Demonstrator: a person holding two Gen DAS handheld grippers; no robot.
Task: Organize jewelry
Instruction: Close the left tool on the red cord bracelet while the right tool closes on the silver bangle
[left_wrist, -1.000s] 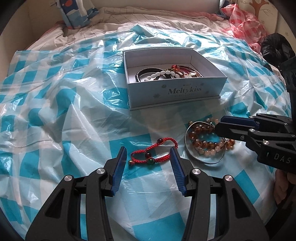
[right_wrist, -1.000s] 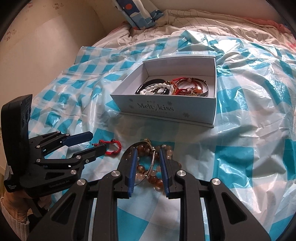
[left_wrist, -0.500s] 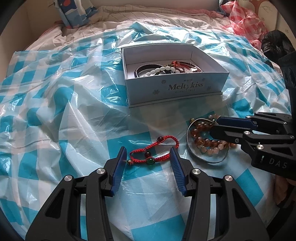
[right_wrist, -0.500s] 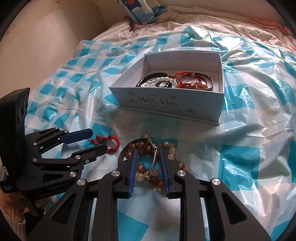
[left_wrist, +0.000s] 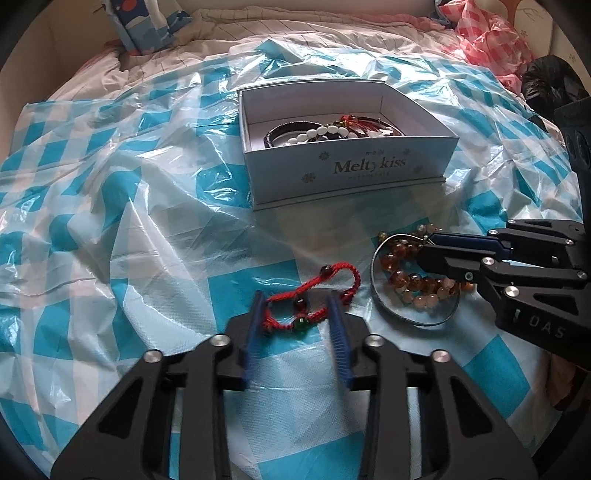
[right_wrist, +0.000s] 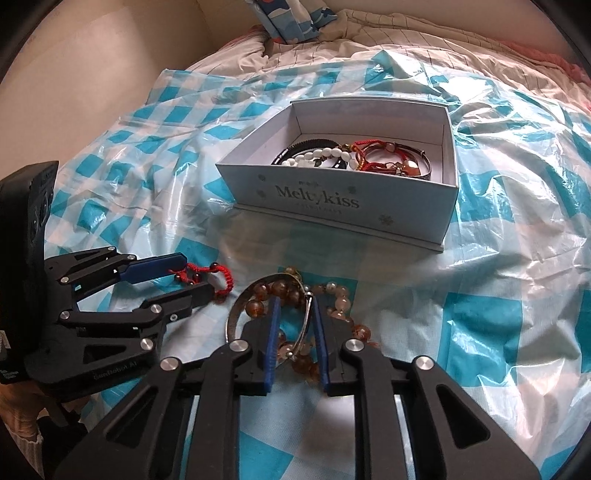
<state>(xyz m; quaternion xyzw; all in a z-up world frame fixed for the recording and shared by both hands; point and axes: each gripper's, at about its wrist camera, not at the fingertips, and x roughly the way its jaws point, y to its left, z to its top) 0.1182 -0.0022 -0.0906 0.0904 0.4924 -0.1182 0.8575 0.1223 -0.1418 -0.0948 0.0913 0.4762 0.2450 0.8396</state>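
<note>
Plastic sheeting (left_wrist: 122, 229) in blue-and-white checks covered the bed, and on it, at the far middle, sat the open white box (left_wrist: 351, 173) printed "Melty kiss" (already holding a white bead bracelet, a black band and some red cords). Nearer, the left gripper (left_wrist: 297, 314) had just been closing its jaws around the red cord bracelet (left_wrist: 310, 295), whose beaded near part lay between the blue pads, seemingly touching both; whether they truly pinched it could not be told. Just right of that bracelet lay the amber bead bracelet (right_wrist: 288, 291) tangled with a thin metal bangle (right_wrist: 236, 314). The right gripper (right_wrist: 295, 336) had also just been closing, its jaws narrowed to a small gap with the bangle's wire and several beads between them, the wire running beside the right pad; a firm clamp was not clear.
</note>
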